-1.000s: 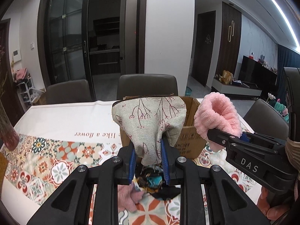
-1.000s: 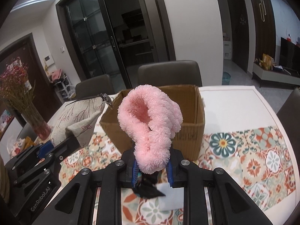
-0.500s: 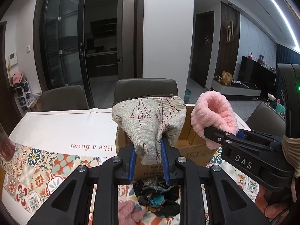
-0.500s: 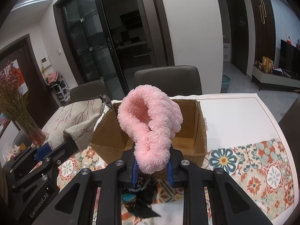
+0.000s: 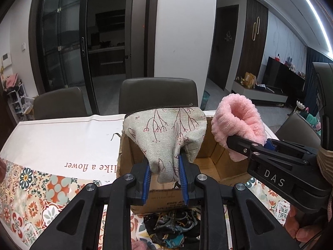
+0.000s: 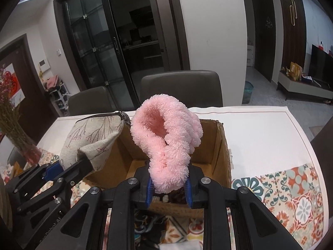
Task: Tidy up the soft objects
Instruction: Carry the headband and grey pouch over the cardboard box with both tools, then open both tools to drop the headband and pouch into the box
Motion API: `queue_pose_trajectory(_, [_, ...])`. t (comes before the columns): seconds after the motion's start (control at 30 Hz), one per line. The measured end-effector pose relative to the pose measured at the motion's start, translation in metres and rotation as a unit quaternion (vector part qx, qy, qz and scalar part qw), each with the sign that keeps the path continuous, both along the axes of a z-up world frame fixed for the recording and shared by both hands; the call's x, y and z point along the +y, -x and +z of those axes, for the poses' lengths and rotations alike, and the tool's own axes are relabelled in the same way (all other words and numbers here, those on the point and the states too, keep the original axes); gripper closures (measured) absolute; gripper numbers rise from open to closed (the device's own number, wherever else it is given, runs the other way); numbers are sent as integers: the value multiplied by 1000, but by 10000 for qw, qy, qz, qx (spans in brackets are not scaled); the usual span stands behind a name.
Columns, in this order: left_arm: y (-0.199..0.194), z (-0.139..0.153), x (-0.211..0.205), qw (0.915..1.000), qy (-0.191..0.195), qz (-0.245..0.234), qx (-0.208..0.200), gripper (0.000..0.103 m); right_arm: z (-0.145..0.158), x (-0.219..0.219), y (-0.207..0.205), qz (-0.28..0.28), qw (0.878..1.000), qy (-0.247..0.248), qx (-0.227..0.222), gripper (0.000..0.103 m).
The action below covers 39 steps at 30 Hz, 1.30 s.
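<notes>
My left gripper (image 5: 164,179) is shut on a beige fabric pouch (image 5: 166,133) with a red twig print, held over the near left part of an open cardboard box (image 5: 210,156). The pouch also shows in the right wrist view (image 6: 93,137). My right gripper (image 6: 169,184) is shut on a fluffy pink slipper (image 6: 166,137), held over the box (image 6: 220,145); the slipper also shows in the left wrist view (image 5: 239,127). The box looks empty inside where I can see it.
A dark patterned cloth (image 5: 170,229) and a pink soft item (image 5: 137,244) lie on the tiled tablecloth (image 5: 31,198) in front of the box. Dark chairs (image 5: 158,95) stand behind the table. A vase of dried flowers (image 6: 14,125) stands at the left.
Both grippers have moved forward and up with their loads, from in front of the box to over its opening. The box interior now shows.
</notes>
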<state>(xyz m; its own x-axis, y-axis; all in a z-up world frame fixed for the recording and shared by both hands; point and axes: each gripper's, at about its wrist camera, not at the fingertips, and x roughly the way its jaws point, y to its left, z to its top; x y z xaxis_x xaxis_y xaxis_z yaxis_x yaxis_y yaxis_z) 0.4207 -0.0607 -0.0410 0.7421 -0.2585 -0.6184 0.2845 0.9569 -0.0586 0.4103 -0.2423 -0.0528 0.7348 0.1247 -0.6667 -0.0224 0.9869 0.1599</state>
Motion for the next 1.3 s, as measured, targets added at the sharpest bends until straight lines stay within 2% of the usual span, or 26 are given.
queue_pose_trajectory(0.33, [-23,-17,-8,9995,-62,-43,300,74,-11,-4,-21,-7,9995,55,315,77])
queue_pose_trajectory(0.5, [-27,-23,-9,9991,-13,-75,418,65,-12,-5,-25,14,9991,17,418,71])
queue_pose_trajectory(0.57, [-26,-24,-8,9991,-12,-71,430,62,-12,-5,-26,-9,9990,75,433,64])
queue_pose_trajectory(0.7, [-24,-23,-6,9991,-13,-84,418,56,-10,-3,-25,14,9990,111,436,61])
queue_pose_trajectory(0.87, [-20,-20,-3,9991,-1,-43,417,53,-5,-3,-23,-11,9991,124,414,54])
queue_pose_trajectory(1.03, [-13,-15,4,9994,11,31,357,51,-2,-1,-20,2,9991,137,395,54])
queue_pose_trajectory(1.1, [-8,-10,7,9995,8,83,292,47,0,-1,-17,-10,9992,110,382,54])
queue_pose_trajectory(1.3, [10,1,14,9996,-165,221,94,43,5,4,-5,-15,9993,130,348,54])
